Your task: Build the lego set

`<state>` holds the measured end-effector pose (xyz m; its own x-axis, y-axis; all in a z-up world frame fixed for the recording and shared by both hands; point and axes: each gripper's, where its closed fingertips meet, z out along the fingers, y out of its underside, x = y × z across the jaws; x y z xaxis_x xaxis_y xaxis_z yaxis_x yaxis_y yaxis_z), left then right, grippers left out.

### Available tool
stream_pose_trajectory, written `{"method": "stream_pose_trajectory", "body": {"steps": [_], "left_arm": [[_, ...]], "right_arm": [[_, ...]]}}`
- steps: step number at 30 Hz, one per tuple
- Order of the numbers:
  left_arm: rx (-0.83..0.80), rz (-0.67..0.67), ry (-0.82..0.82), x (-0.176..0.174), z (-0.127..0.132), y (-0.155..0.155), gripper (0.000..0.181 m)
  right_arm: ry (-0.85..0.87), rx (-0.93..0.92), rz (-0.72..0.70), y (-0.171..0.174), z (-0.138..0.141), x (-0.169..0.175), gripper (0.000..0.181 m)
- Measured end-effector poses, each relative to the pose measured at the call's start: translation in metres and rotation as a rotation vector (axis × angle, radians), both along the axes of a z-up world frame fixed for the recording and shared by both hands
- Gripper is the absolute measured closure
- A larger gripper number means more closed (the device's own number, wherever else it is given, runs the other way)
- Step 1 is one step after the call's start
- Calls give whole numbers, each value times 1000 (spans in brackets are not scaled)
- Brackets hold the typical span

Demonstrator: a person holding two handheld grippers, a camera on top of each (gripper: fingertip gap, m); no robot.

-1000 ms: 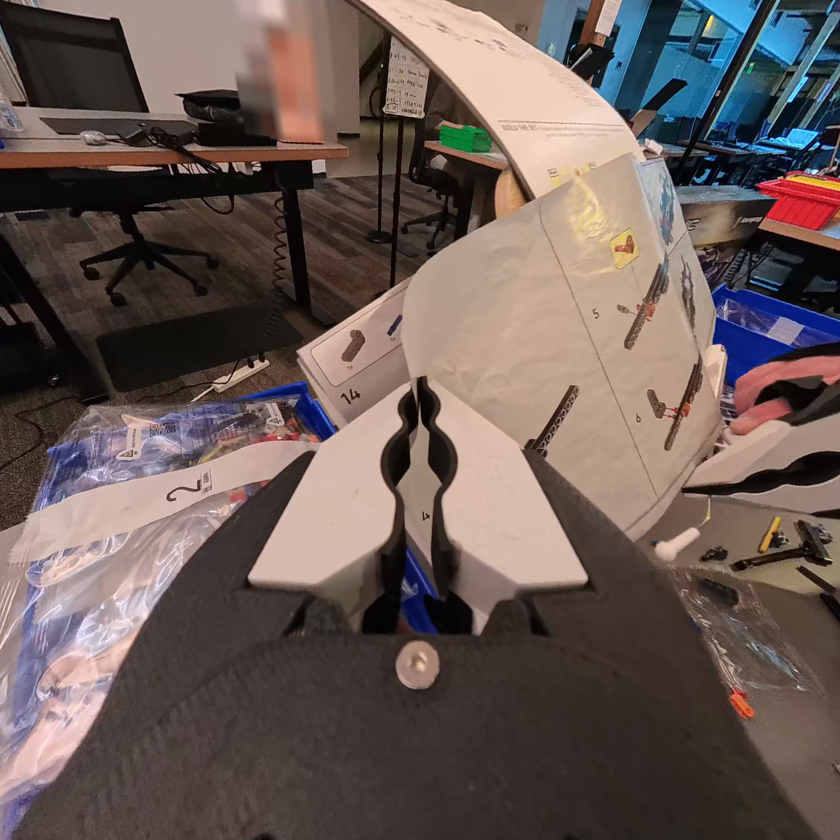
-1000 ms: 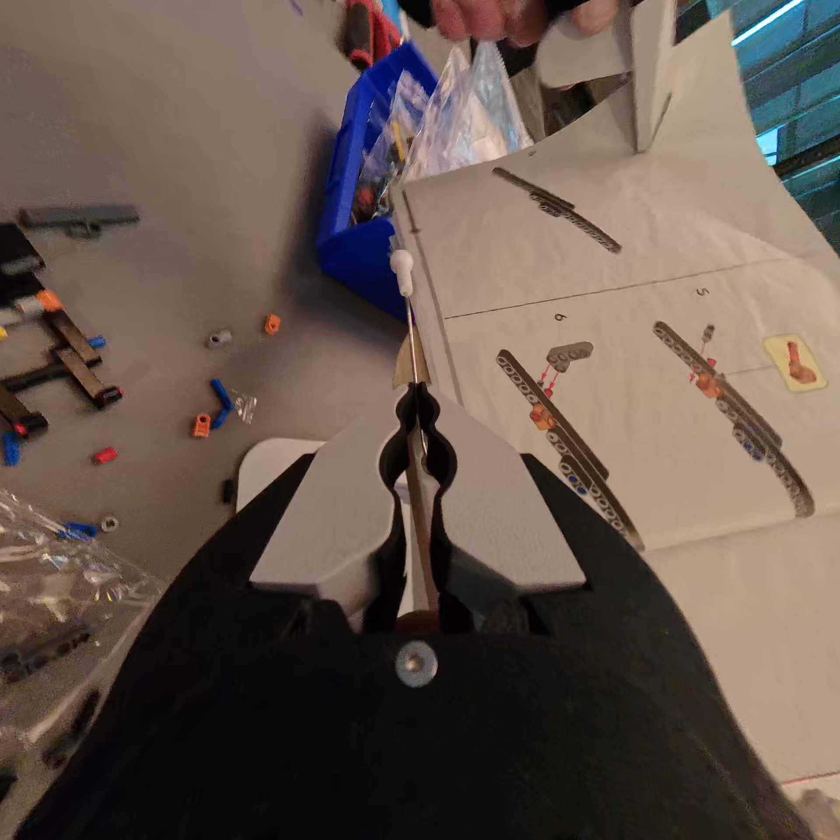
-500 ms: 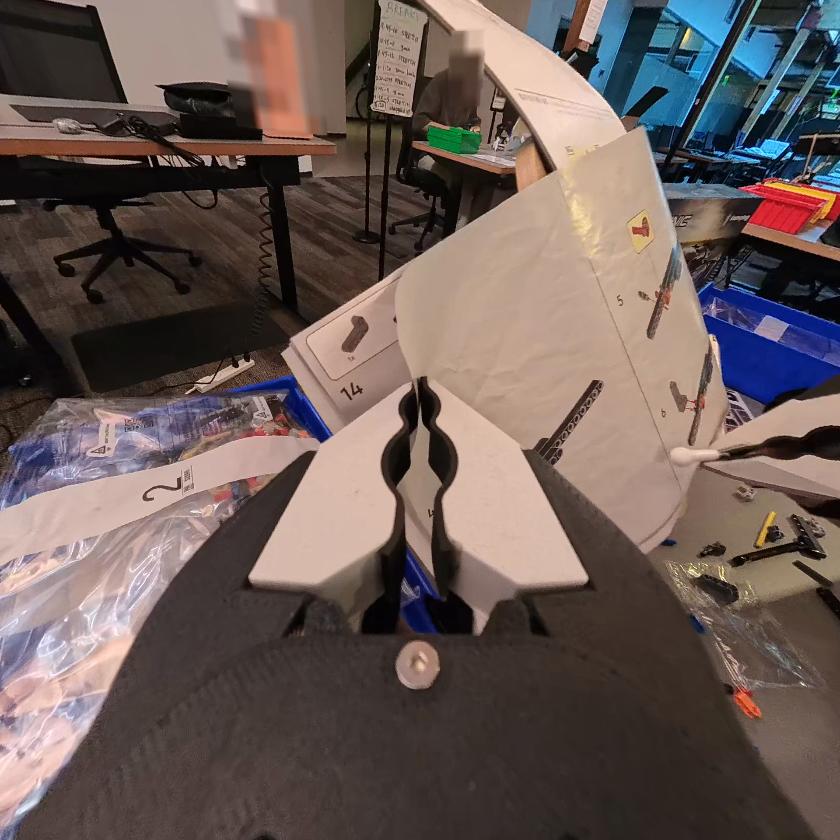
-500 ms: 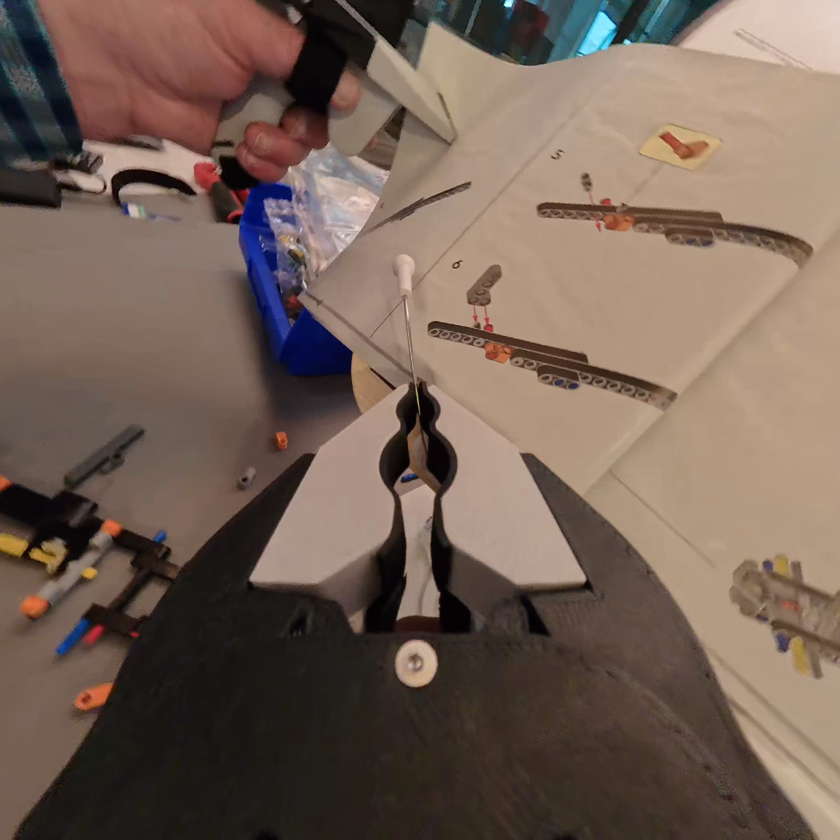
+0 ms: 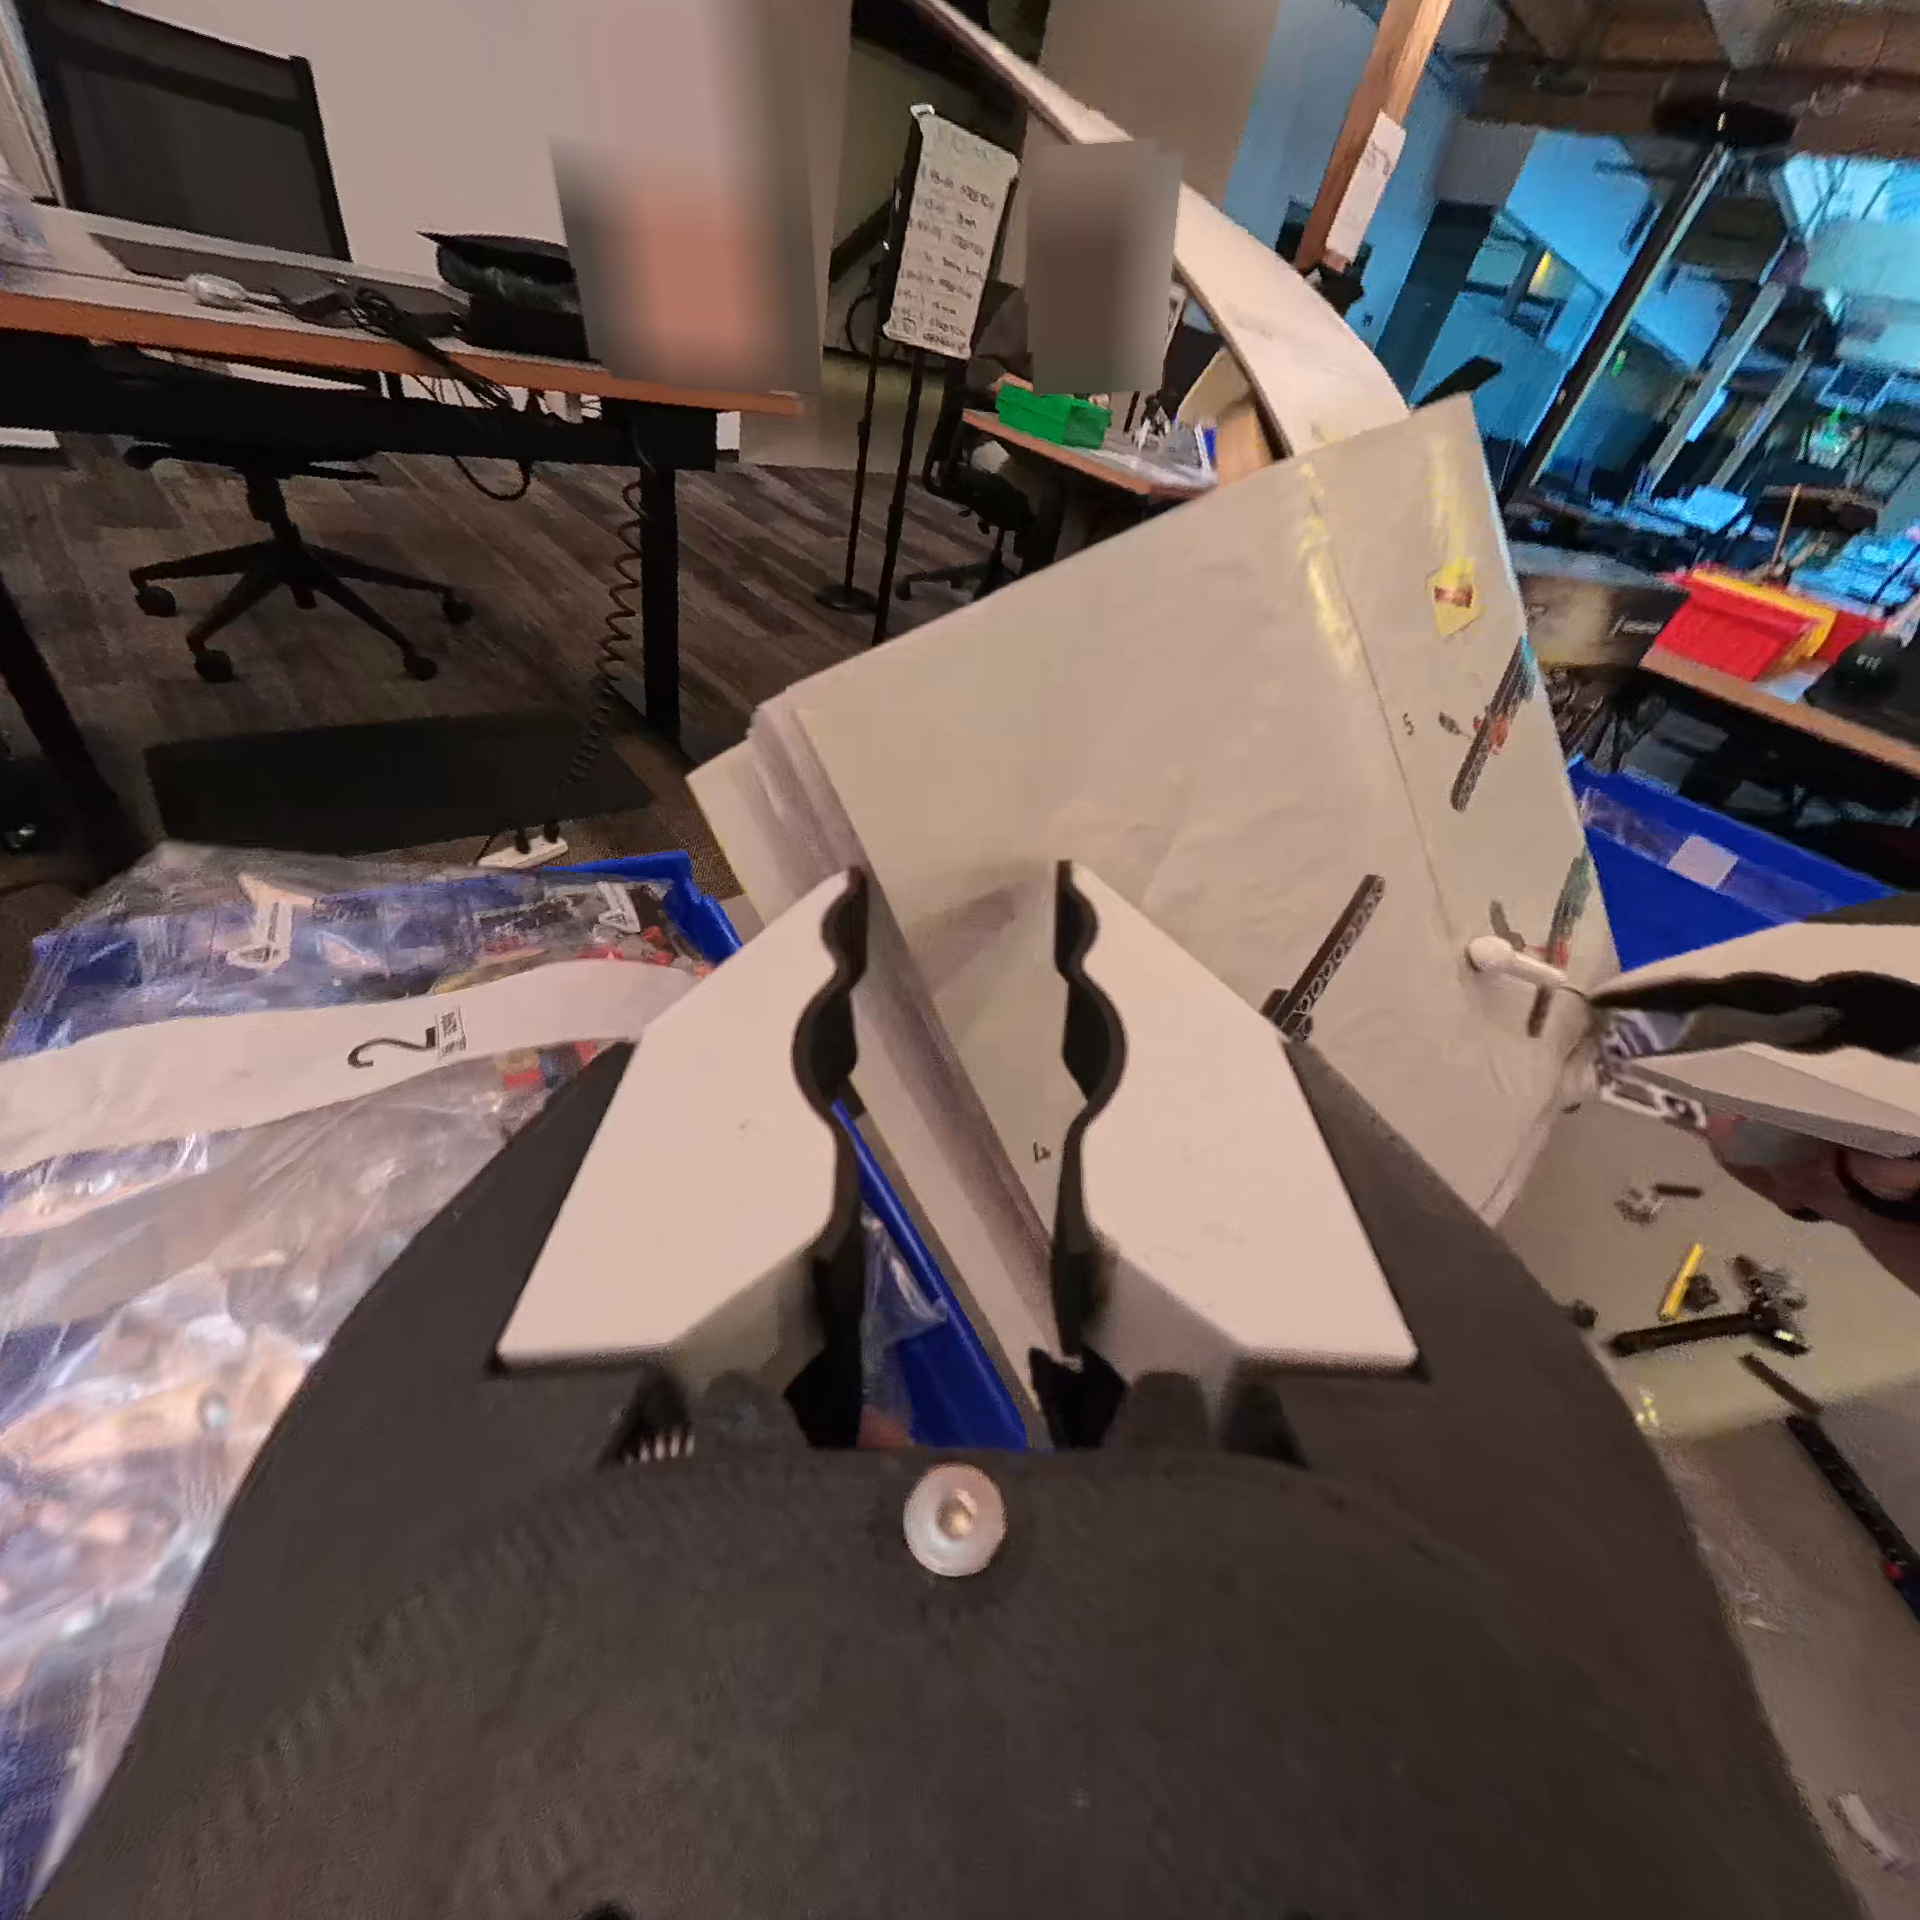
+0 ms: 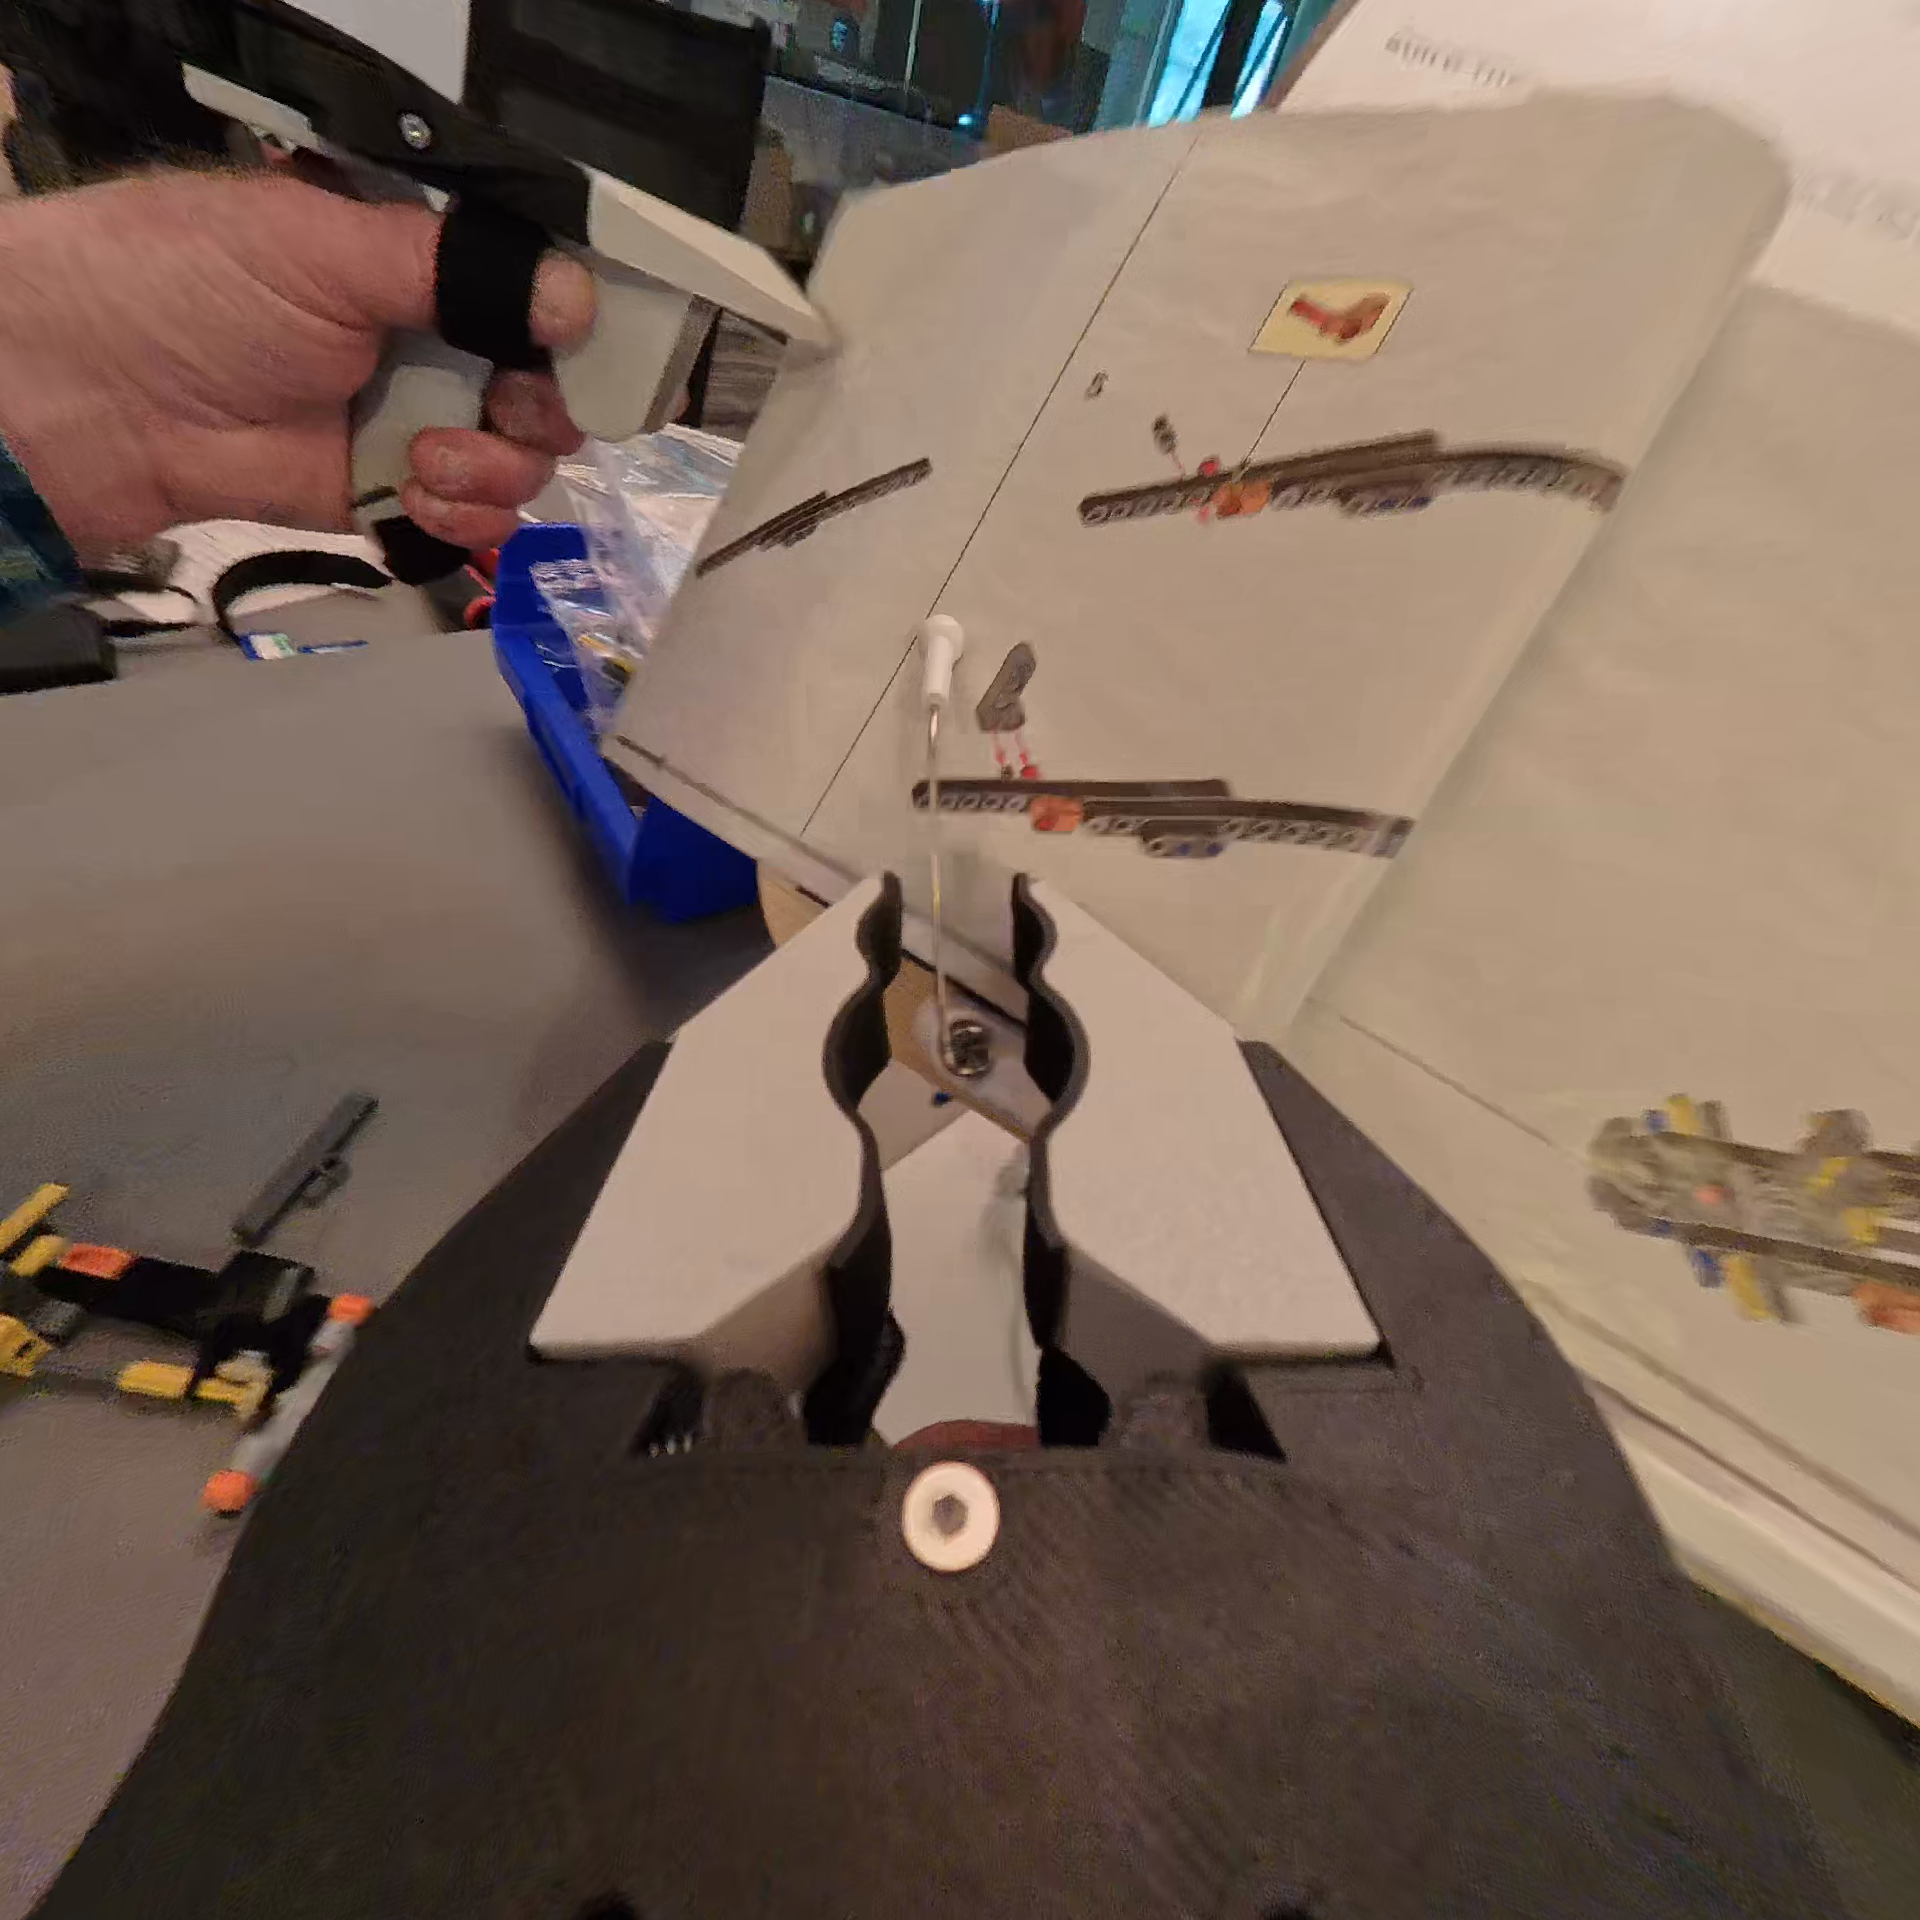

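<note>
The open instruction booklet (image 5: 1143, 779) stands tilted up from the table, its pages showing drawn black beams. My left gripper (image 5: 956, 883) is open, with the edge of a page between its fingers. In the right wrist view it is held by a hand (image 6: 208, 353) at the booklet's (image 6: 1247, 623) upper left corner. My right gripper (image 6: 951, 894) is open. A thin metal wire with a white tip (image 6: 940, 649) stands between its fingers, against the page. The wire's tip (image 5: 1501, 961) and right gripper (image 5: 1600, 1003) show at the right of the left wrist view.
A blue bin (image 5: 935, 1330) with clear bags of parts (image 5: 208, 1195) sits behind the booklet. A second blue bin (image 5: 1714, 904) is farther right. A partly built black, yellow and orange assembly (image 6: 156, 1320), a grey beam (image 6: 307, 1164) and loose pieces (image 5: 1704, 1320) lie on the grey table (image 6: 260, 883). About 20 cm separates my left fingertips from my right.
Both grippers opened: the left let go of the page, the right let go of the white-tipped wire. The page swung more upright and the wire tip now rests against it.
</note>
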<state>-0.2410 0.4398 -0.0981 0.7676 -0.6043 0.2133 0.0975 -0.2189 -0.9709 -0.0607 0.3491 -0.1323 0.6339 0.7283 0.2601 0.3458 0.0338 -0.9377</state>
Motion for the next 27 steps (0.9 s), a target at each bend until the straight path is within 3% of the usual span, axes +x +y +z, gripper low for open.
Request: {"method": "stream_pose_trajectory", "body": {"steps": [6,12,14,18,22,27], "left_arm": [[-51,5,-54,-10,-22,-20,130],[14,50,-31,-26,-14,-63,125],[41,31,30,-17,-15,-81,113],[70,-79,157,22,-23,-125,114],[67,-204,229,71,-35,-173,117],[-11,-412,361,142,-77,-238,119]], "right_arm": [[-125,102,49,-16,22,2,164],[-270,106,160,-53,15,2,155],[-299,79,192,-66,8,10,154],[-403,-52,272,-95,-21,37,151],[-492,-194,349,-129,-54,84,153],[-634,-307,477,-180,-104,138,144]]}}
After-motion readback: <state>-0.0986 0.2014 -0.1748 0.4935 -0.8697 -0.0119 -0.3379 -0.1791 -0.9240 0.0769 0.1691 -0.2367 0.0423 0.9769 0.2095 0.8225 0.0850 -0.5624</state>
